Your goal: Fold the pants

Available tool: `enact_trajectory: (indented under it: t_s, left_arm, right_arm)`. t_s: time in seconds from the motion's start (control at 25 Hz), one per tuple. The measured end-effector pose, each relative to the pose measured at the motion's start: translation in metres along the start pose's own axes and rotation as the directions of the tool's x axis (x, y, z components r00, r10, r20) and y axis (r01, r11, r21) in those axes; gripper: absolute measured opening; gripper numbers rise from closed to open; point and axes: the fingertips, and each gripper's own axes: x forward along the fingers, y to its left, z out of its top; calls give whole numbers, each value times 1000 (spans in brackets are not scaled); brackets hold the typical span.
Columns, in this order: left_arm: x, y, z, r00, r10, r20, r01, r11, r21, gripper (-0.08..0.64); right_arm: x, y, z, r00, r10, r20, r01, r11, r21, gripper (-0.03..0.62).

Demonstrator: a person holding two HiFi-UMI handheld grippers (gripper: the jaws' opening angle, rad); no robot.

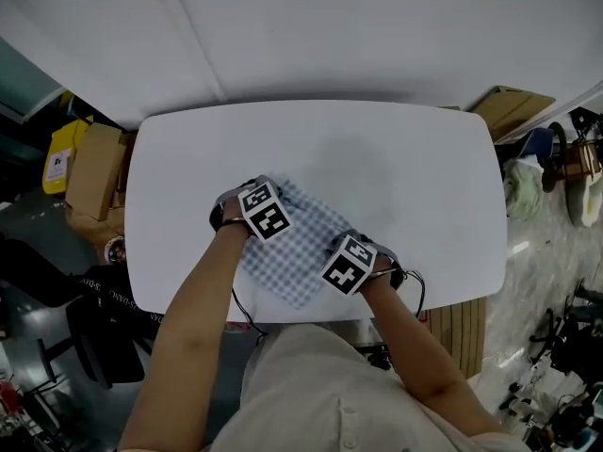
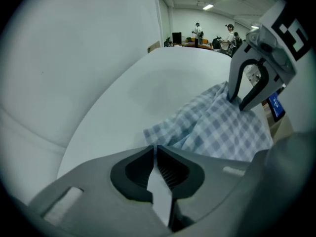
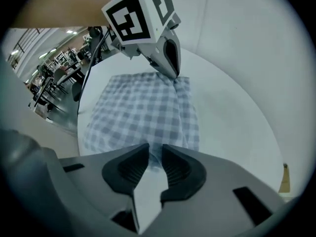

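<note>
Surface: white desk (image 1: 396,158), rounded corners, smooth matte top. One item lies directly on it: checked pants (image 1: 301,238) (blue-and-white gingham), folded down to a compact packet. The packet sits in the near half of the desk, about mid-width, turned at an angle to the desk's near edge. Its nearest corner stops just short of that edge. Cloth lies mostly flat on the desk, with a few soft ridges toward the far corner.
</note>
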Motion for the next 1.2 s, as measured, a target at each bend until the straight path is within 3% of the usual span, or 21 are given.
enact_trajectory:
  t_s: [0.12,0.2,0.32,0.44,0.6,0.8,0.84,0.92,0.96,1.0,1.08,1.12,1.16,1.2]
  left_arm:
    - [6,3,-8,1000,0,0,0,998,-64,28]
    - [7,8,-15,1000,-8,-10,7,987,-160,26]
    - [0,11,-33,999,-24,-25,14,939,-344,26]
    - [-9,2,-55,999,-41,-27,23,877,-480,25]
    - [-16,-11,-73,999,-37,-17,22,840,-543,23]
    - [-14,2,-78,1000,17,-14,-22,853,-522,25]
    - [-12,4,-78,1000,16,-12,-20,846,-532,23]
    - [-10,12,-77,1000,13,14,-2,805,-593,23]
    - [-10,18,-77,999,22,40,9,766,-643,23]
    - [-11,25,-77,996,43,72,20,711,-703,23]
    - [-17,41,-82,987,106,124,40,581,-813,20]
    - [-21,47,-86,982,134,135,44,534,-844,20]
    - [-26,49,-89,979,152,137,39,518,-855,20]
    - [-30,48,-91,978,163,132,26,531,-847,20]
  right_arm:
    - [8,-9,2,1000,2,-15,-2,1000,-18,95]
    - [10,-20,5,1000,-7,-30,4,996,-87,94]
    - [12,-39,15,998,-19,-54,4,965,-261,94]
    - [16,-61,30,997,-17,-74,-16,902,-432,94]
    - [21,-77,49,993,-12,-119,-62,799,-599,94]
    - [23,-74,50,989,3,-151,-100,763,-639,94]
    - [22,-74,49,989,8,-145,-100,762,-640,95]
    - [21,-74,49,992,25,-122,-96,781,-617,97]
    - [20,-75,49,994,40,-104,-94,803,-589,98]
    - [18,-77,51,995,57,-79,-91,831,-549,100]
    - [9,-82,54,996,91,8,-79,903,-423,106]
    - [3,-87,55,993,100,68,-72,940,-334,106]
    - [-5,-92,55,986,98,131,-66,970,-235,106]
    - [-13,-97,54,979,88,186,-62,988,-140,104]
